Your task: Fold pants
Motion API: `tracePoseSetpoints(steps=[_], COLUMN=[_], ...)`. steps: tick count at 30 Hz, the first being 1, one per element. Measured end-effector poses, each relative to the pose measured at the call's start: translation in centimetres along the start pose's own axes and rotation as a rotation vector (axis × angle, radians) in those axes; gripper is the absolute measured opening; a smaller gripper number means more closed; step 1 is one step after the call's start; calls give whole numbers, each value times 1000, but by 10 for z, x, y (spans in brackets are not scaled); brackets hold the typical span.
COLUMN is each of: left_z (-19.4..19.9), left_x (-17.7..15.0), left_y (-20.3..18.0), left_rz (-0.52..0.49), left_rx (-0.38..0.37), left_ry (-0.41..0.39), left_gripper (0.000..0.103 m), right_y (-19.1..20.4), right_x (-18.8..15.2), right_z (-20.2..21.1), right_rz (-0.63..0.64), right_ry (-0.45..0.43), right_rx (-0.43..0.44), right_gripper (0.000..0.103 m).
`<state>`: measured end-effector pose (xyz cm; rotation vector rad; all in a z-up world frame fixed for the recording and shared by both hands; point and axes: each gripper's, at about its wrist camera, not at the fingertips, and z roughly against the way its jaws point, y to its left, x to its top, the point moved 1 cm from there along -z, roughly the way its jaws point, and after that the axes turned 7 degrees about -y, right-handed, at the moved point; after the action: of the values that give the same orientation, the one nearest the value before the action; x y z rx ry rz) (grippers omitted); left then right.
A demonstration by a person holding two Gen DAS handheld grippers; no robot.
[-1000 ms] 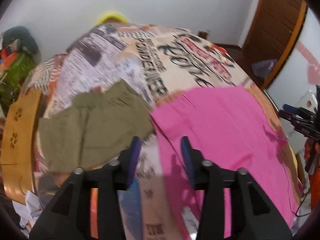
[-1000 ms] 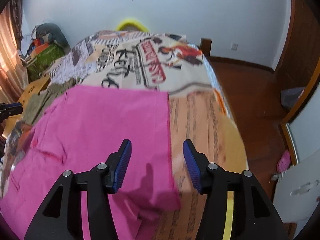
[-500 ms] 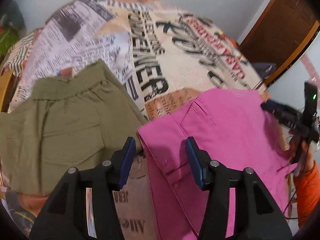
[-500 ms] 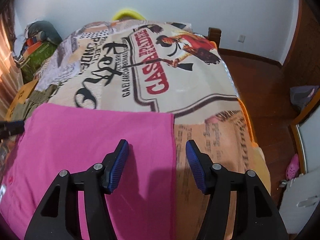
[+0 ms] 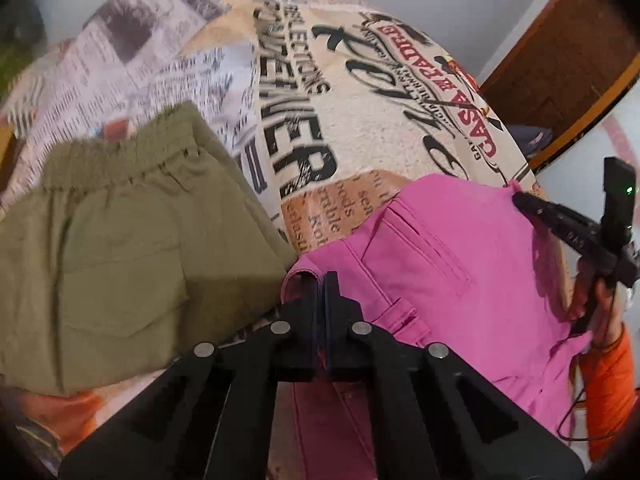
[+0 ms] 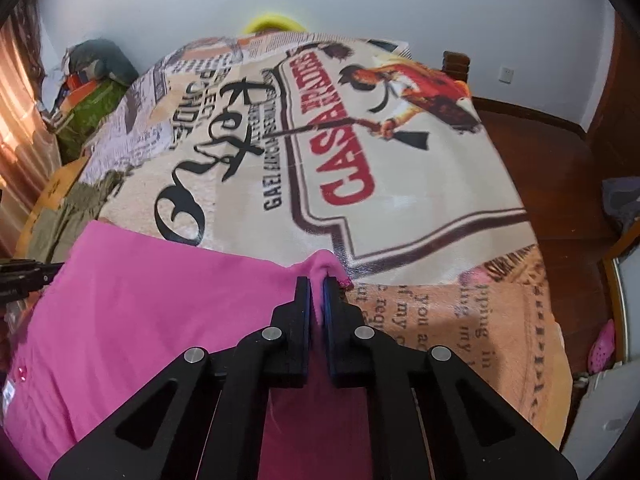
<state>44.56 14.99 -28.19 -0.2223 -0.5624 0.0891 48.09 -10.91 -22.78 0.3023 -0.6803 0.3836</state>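
Pink pants (image 5: pixel 436 264) lie lower centre on the printed bedspread (image 6: pixel 360 160). Left claw (image 5: pixel 320 280) pinches the waistband corner, right claw (image 6: pixel 316 284) pinches the hem corner; lift both evenly, keeping the edge taut, clear of the olive shorts (image 5: pixel 132 240).

pink pants (image 5: pixel 440 264) – 1 | olive pants (image 5: pixel 120 248) – 1 | tongs – 2

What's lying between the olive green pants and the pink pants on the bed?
Only a narrow strip of the printed bedspread shows between the olive green pants and the pink pants, seen in the left wrist view; nothing else lies there.
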Motion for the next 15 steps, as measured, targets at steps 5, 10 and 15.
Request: tracePoseSetpoints(steps=[5, 10, 15], left_z=[47, 96, 133], left_x=[21, 35, 26], left_y=[-12, -27, -47], left_rz=[-47, -71, -132], left_rx=[31, 16, 33], left_ry=[-123, -217, -250], left_gripper=[2, 2, 2], right_y=[1, 7, 16], right_x=[18, 42, 43], right_z=[35, 85, 134], right_rz=[15, 13, 3], right_ry=[-77, -203, -285], right_rx=[-10, -27, 2], right_gripper=[4, 4, 4])
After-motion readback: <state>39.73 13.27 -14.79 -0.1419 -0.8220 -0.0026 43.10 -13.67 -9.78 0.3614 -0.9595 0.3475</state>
